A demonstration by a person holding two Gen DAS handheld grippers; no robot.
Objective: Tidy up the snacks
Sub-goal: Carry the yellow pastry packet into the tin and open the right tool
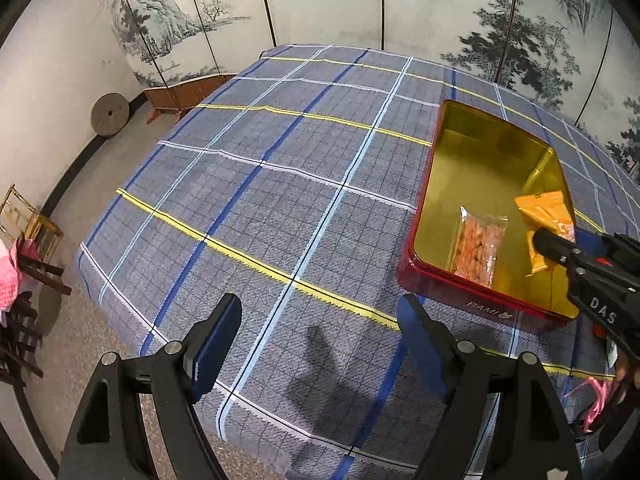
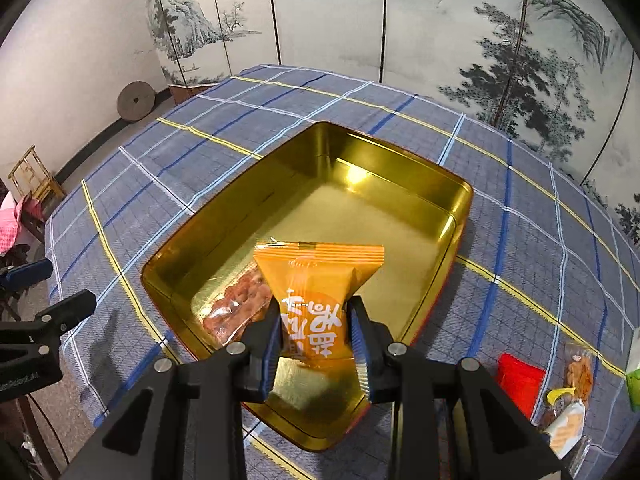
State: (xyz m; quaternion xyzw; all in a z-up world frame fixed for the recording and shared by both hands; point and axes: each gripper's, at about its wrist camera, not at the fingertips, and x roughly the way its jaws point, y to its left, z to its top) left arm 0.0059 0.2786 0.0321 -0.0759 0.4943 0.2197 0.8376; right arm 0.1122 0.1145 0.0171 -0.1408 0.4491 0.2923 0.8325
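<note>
A red tin with a gold inside [image 2: 420, 184] [image 1: 480, 128] stands open on the checked tablecloth. A clear bag of peanuts [image 2: 236, 304] [image 1: 478, 246] lies in its near corner. My right gripper [image 2: 316, 332] [image 1: 554, 246] is shut on an orange snack packet [image 2: 316, 276] [image 1: 546, 216] and holds it above the tin's near end. My left gripper [image 1: 320, 320] is open over bare cloth to the left of the tin, nothing between its fingers. In the right wrist view its fingers [image 2: 68, 308] show at the left edge.
Loose snacks lie on the cloth to the right of the tin: a red packet [image 2: 520, 380], a clear bag of nuts [image 2: 578, 372], a white-and-orange packet [image 2: 566, 428] and a green one [image 2: 634, 380]. The table's left edge drops to the floor. A folding screen [image 2: 360, 20] stands behind.
</note>
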